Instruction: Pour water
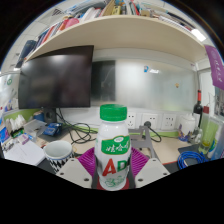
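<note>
While the bottle [114,148] stands upright between our jaws, its green cap and white label face us and the two pink pads [139,157] press against its sides, so the jaws are closed on it. Beyond it we see a cluttered surface [170,150] with a white mug [58,152] to the left, a dark monitor [56,80] behind that, and a shelf of books [100,20] overhead.

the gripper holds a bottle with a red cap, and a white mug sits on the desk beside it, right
Not quite: the cap is green, not red, as the gripper view shows. The rest holds: the gripper is shut on the bottle, and a white mug sits on the desk beside it.
</note>
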